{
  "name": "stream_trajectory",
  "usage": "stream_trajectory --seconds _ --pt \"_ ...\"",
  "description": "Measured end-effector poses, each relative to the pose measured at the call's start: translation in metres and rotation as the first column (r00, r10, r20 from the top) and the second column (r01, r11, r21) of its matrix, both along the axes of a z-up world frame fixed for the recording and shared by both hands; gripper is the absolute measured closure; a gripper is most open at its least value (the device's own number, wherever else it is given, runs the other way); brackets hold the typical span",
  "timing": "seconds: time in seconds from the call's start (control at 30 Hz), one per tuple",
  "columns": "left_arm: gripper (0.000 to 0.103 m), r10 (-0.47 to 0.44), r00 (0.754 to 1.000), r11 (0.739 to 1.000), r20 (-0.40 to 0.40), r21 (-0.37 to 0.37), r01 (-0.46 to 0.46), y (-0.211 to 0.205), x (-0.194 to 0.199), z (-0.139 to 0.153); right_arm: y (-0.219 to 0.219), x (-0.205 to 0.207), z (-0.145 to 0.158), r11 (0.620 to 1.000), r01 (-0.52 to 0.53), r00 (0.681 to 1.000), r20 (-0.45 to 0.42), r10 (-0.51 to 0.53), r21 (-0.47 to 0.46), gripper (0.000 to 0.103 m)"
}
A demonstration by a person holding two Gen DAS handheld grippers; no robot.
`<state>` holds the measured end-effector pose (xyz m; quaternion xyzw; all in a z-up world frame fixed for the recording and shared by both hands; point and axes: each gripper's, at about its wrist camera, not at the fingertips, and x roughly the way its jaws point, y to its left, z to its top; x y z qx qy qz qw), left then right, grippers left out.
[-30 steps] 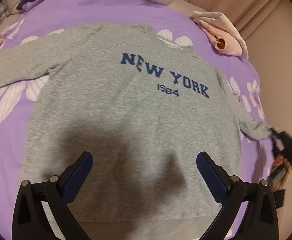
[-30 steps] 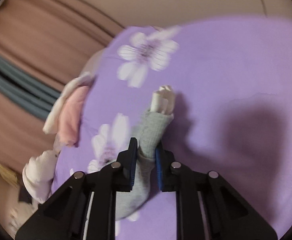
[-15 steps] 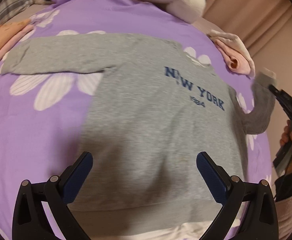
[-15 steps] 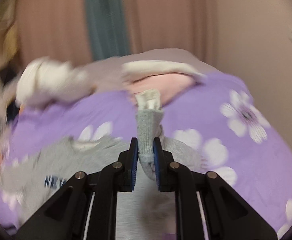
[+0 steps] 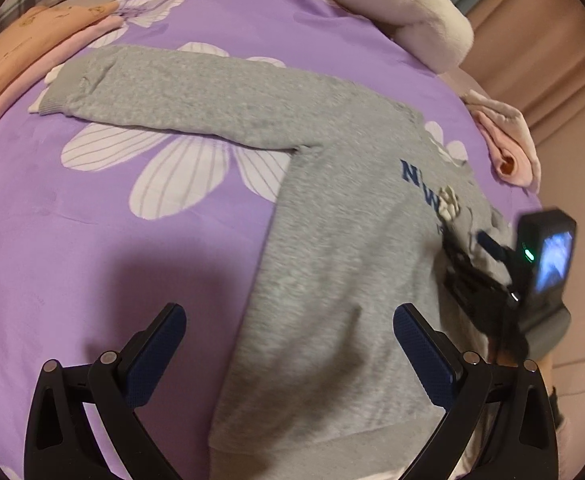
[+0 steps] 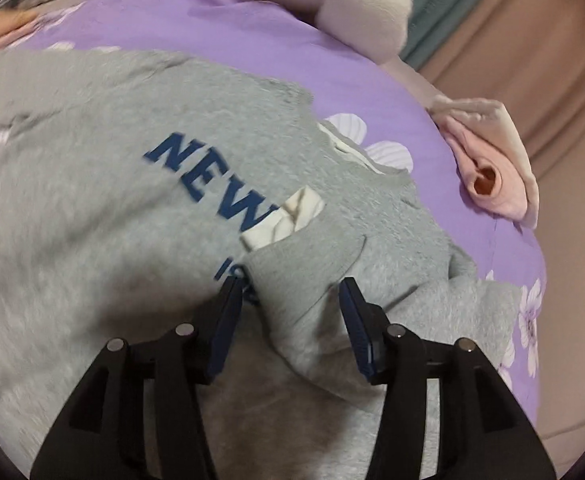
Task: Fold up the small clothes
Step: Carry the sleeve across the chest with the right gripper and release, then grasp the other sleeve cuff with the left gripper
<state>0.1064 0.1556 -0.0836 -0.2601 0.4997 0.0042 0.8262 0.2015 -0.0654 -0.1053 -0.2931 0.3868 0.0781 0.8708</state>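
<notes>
Bed (image 5: 92, 264): covered by a purple sheet with large white flower prints; it carries everything else in view.

Grey sweatshirt (image 5: 332, 280): lies flat, front up, on the middle of the bed, blue "NEW" lettering (image 6: 216, 184) readable in the right wrist view, the rest of the print covered. One sleeve (image 5: 180, 92) is stretched straight out to the far left, cuff ending near a flat pile of peach and pink clothes (image 5: 16, 56) at the left edge of the bed. The other sleeve (image 6: 304, 280) is folded in across the chest and lies over the print, its white inner cuff (image 6: 288, 216) turned up on the letters.

White plush pillow or blanket (image 5: 404, 4): far edge of the bed; edges blurred, so I cannot say which.

Folded pink and cream garment (image 6: 488, 164): far right edge of the bed, apart from the sweatshirt.

Containers: none identifiable in either view.

Left gripper (image 5: 288, 344): fingers spread wide, nothing between them, hovering over the near hem and the bare sheet to its left.

Right gripper (image 6: 288, 308): over the sweatshirt's chest, fingers opening. The folded-in sleeve lies between them, but both pads stand clear of the cloth, so it is not gripped. In the left wrist view the same gripper (image 5: 468, 248) appears at the right side of the sweatshirt, with its lit camera screen (image 5: 554, 256) behind it.
</notes>
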Motion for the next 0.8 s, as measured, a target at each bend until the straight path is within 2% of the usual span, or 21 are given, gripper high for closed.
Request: stream_trajectory --seconds 0.03,0.1,0.17,0.2,0.27,0.33,0.37,0.43,0.5,0.53,0.63,0.67,0.77,0.8 --pt "0.001 0.005 1.000 1.000 -0.001 -0.004 -0.005 0.003 0.000 -0.001 -0.010 -0.003 0.008 0.999 -0.008 1.000 -0.018 0.008 0.035 0.041" --pt "0.001 0.013 1.000 1.000 0.000 -0.010 -0.013 0.008 0.000 -0.002 -0.018 -0.005 0.024 0.992 -0.020 0.999 -0.026 0.023 0.121 0.041" --pt "0.001 0.016 1.000 1.000 -0.004 -0.005 -0.016 0.010 0.002 -0.003 -0.045 -0.010 0.050 0.963 -0.009 1.000 -0.016 0.014 0.270 0.041" --pt "0.001 0.017 1.000 1.000 -0.004 -0.005 -0.017 0.012 0.001 -0.004 -0.067 -0.010 0.064 0.928 0.019 1.000 -0.008 -0.017 0.371 0.039" --pt "0.001 0.020 1.000 1.000 -0.008 -0.004 -0.020 0.015 0.001 -0.005 -0.111 -0.005 0.080 0.845 0.107 0.993 -0.009 -0.120 0.523 0.034" --pt "0.001 0.022 1.000 1.000 -0.011 -0.003 -0.022 0.016 0.003 -0.005 -0.179 0.009 0.085 0.693 0.237 0.960 -0.054 -0.275 0.681 0.029" --pt "0.001 0.025 1.000 1.000 -0.012 0.001 -0.025 0.017 0.003 -0.005 -0.203 0.015 0.081 0.629 0.284 0.942 -0.089 -0.324 0.723 0.029" --pt "0.001 0.032 0.999 0.999 -0.017 0.009 -0.032 0.018 0.006 -0.005 -0.267 0.028 0.059 0.404 0.395 0.884 -0.223 -0.410 0.825 0.030" --pt "0.001 0.040 0.999 0.999 -0.021 0.015 -0.040 0.019 0.012 -0.006 -0.297 0.032 0.037 0.257 0.434 0.856 -0.306 -0.416 0.863 0.035" --pt "0.001 0.043 0.999 0.999 -0.022 0.018 -0.043 0.019 0.014 -0.006 -0.304 0.036 0.028 0.214 0.438 0.856 -0.332 -0.396 0.873 0.035" --pt "0.001 0.056 0.998 0.998 -0.023 0.012 -0.056 0.021 0.022 -0.005 -0.302 0.053 0.005 0.187 0.463 0.853 -0.379 -0.358 0.866 0.038" --pt "0.001 0.063 0.998 0.998 -0.019 0.004 -0.063 0.022 0.024 -0.005 -0.300 0.058 -0.002 0.167 0.471 0.852 -0.398 -0.339 0.866 0.040" --pt "0.001 0.083 0.996 0.996 -0.018 -0.012 -0.083 0.026 0.028 -0.004 -0.293 0.066 -0.018 0.057 0.441 0.877 -0.417 -0.238 0.896 0.049" --pt "0.001 0.089 0.996 0.996 -0.021 -0.009 -0.089 0.027 0.030 -0.005 -0.287 0.067 -0.022 0.044 0.428 0.886 -0.410 -0.214 0.902 0.059"
